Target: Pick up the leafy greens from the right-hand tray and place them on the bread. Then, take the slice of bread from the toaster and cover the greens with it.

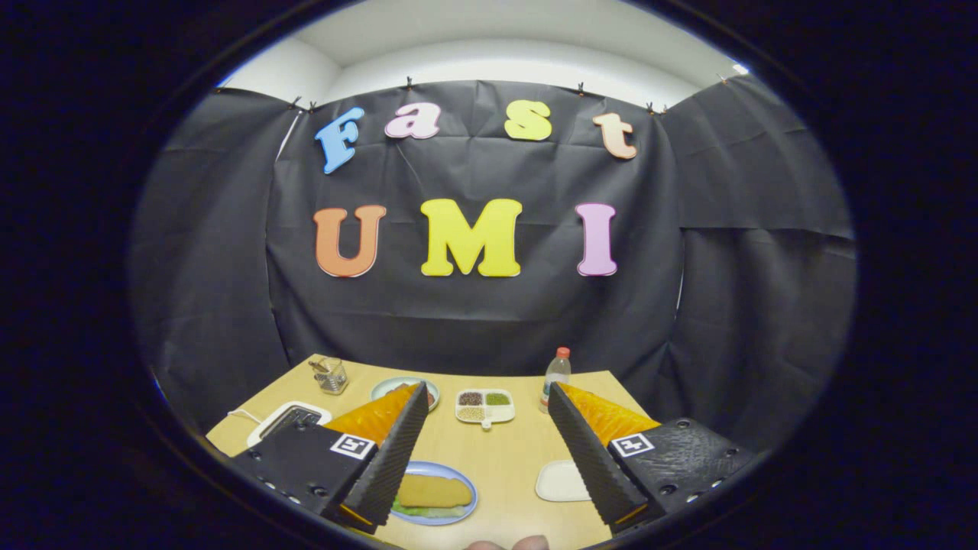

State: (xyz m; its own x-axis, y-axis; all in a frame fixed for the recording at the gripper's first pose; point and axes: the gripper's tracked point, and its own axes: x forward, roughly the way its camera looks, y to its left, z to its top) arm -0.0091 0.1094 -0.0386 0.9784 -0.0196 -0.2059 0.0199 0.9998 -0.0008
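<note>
Claw [489, 451] gapes wide and empty above table [504, 458], bottle [557, 374] and sectioned dish [485, 406] beyond.

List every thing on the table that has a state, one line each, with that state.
gripper: open, holding nothing
blue plate: bread atop greens
bread slice: lying flat over the greens
white tray: bare
toaster: slot contents unclear
bottle: upright, capped
sectioned dish: compartments filled

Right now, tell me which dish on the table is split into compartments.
The white dish beyond the open jaws of the gripper, beside the bottle: four sections. The blue-rimmed plate and small white tray are undivided.
</note>
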